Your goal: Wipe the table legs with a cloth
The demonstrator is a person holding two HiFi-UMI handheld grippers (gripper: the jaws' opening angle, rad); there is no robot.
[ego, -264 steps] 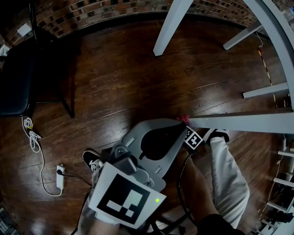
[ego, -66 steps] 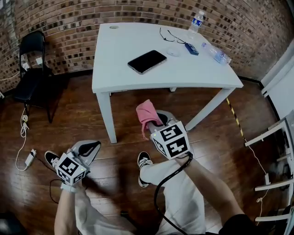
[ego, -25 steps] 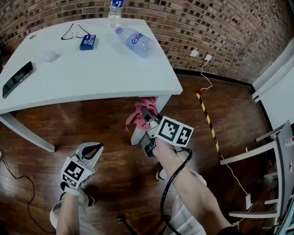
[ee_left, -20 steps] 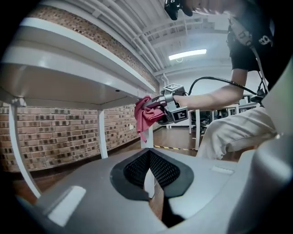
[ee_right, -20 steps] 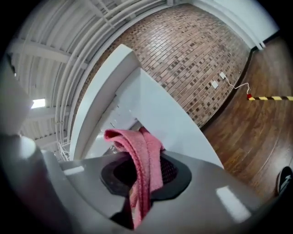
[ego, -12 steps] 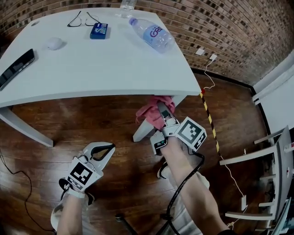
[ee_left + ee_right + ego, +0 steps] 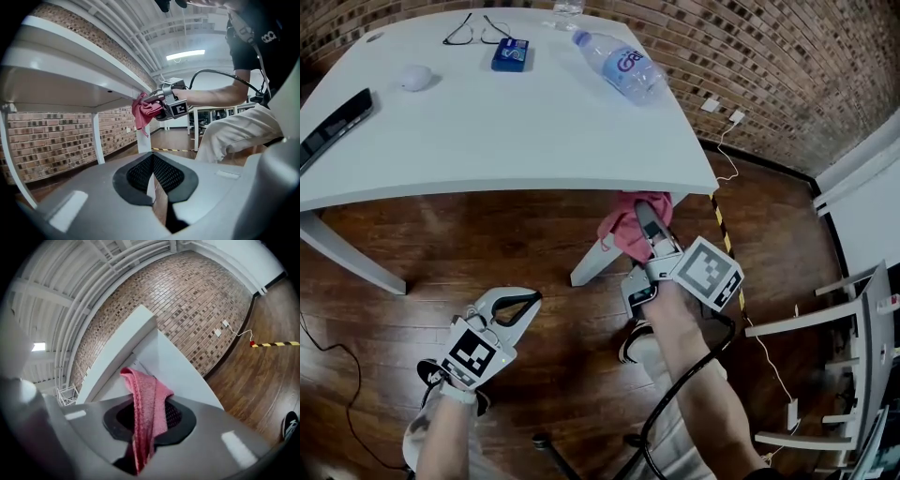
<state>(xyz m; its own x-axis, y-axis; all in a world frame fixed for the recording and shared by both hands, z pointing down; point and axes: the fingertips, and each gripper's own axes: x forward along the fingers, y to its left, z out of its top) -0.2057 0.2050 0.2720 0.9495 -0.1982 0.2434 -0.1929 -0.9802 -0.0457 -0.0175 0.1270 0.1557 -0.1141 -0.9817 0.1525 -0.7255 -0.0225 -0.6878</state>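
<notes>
The pink terry cloth [image 7: 626,234] is clamped in the right gripper [image 7: 649,225] at the top of the slanted white table leg [image 7: 589,269]. The leg's long axis runs down and leftward from the jaws. The left gripper [image 7: 517,305] is closed, empty, and well apart.

bench top [image 7: 506,131] overhanging low above slanted bench leg [image 7: 589,267], right claw [image 7: 644,211] and cloth [image 7: 623,236] filling that gap, open floor [image 7: 469,239] between the leg and left claw [image 7: 528,299], shoe [image 7: 634,341] near its foot
</notes>
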